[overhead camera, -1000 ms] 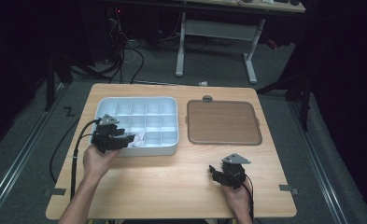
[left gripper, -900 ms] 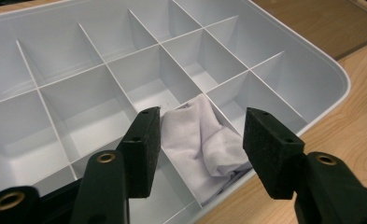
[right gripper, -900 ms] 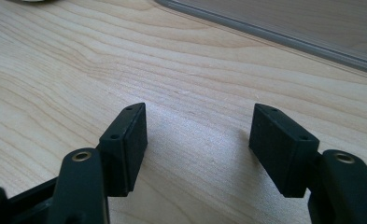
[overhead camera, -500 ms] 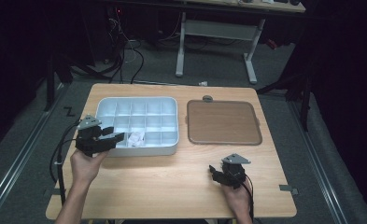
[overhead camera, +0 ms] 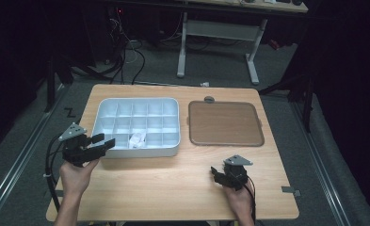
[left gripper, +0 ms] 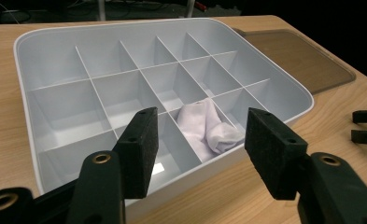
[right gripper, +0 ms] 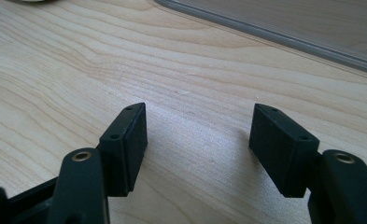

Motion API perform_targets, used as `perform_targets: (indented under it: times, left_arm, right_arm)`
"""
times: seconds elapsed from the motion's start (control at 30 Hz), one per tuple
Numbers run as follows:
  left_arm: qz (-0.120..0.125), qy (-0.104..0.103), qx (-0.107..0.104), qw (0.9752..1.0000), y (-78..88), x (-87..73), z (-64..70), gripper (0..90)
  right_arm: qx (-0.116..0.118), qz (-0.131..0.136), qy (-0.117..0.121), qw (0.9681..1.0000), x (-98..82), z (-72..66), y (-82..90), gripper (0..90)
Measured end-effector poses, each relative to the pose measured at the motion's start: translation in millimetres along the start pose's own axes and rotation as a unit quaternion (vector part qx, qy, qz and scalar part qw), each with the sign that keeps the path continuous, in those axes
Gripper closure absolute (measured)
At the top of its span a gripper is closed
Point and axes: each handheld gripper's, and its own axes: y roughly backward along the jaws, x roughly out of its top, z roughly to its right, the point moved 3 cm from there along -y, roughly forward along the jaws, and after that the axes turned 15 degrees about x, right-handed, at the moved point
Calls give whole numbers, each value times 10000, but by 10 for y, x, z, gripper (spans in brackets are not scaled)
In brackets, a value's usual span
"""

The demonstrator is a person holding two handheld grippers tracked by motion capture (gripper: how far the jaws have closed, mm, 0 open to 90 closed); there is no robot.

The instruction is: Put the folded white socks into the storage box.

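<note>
white cloth [left gripper: 208, 127] sits bunched in a front-row cell of the tray [overhead camera: 108, 102], looks light and limp, pinch the top fold; left gripper [overhead camera: 103, 143] and right gripper [overhead camera: 216, 172] both apart, empty.

You will find no text, label, brand, number or sign that can be read in any of the views. The white divided tray [overhead camera: 108, 106], the brown flat tray [overhead camera: 225, 141] and the wooden table [overhead camera: 173, 183] carry plain surfaces without print. The black jaw pads of both grippers are also without any marking you could read.
</note>
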Motion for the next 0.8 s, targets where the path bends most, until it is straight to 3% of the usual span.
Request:
perform_targets:
  times: [0.37, 0.8]
  left_arm:
    - [-83, -29, -14, 10000, 80, -158, -41, 443]
    - [-201, 198, -29, 9996, 109, -346, -139, 435]
  right_arm:
    - [-3, 1, 1, 10000, 0, 1, 0, 374]
    - [-8, 5, -4, 10000, 1, 2, -1, 377]
